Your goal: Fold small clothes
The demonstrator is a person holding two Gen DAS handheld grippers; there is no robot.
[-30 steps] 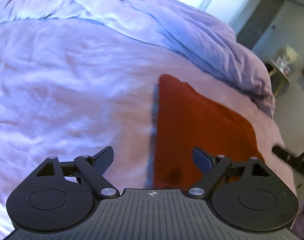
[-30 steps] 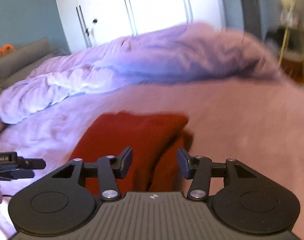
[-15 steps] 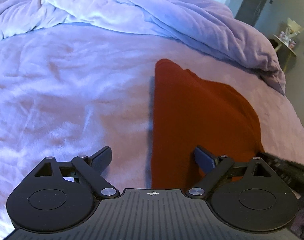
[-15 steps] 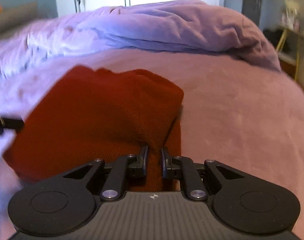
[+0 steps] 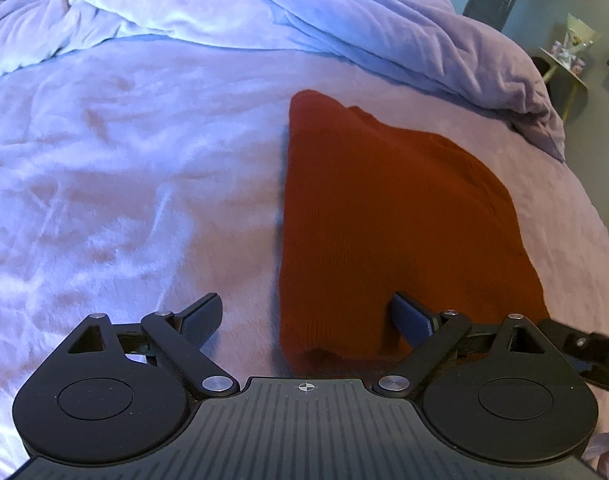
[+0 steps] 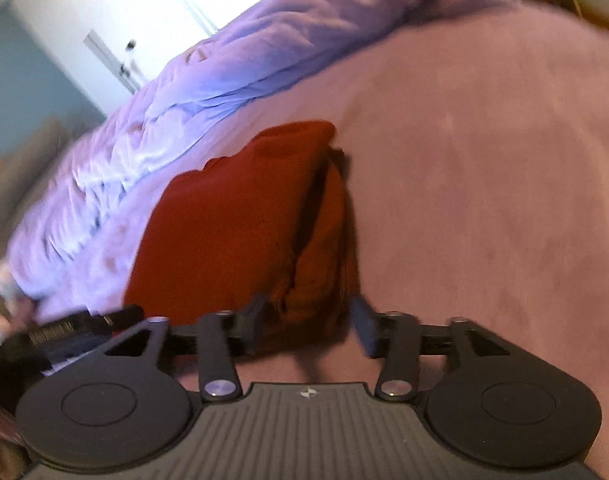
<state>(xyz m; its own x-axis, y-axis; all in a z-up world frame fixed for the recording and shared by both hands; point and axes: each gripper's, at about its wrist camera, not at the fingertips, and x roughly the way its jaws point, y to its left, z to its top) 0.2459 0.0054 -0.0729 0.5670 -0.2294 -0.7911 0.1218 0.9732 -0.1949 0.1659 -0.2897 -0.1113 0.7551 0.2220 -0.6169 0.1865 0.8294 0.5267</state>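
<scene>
A dark red knitted garment (image 5: pixel 384 216) lies folded flat on the pink bed cover (image 5: pixel 164 200). In the right wrist view the red garment (image 6: pixel 232 224) shows stacked layers along its right edge. My left gripper (image 5: pixel 306 316) is open, its jaws wide, over the garment's near left corner. My right gripper (image 6: pixel 308 320) is open and empty, with the garment's near right corner between its fingers. The right gripper's tip shows at the left wrist view's right edge (image 5: pixel 584 348). The left gripper shows in the right wrist view (image 6: pixel 72 328).
A bunched lilac duvet (image 5: pixel 264 12) lies across the far side of the bed. A small side table (image 5: pixel 564 68) stands beyond the bed's right edge. White wardrobe doors (image 6: pixel 144 20) are behind the bed.
My right gripper was shut on the garment's edge half a second ago; it has opened and tilted. The left gripper has stayed open and moved a little nearer the garment's corner.
</scene>
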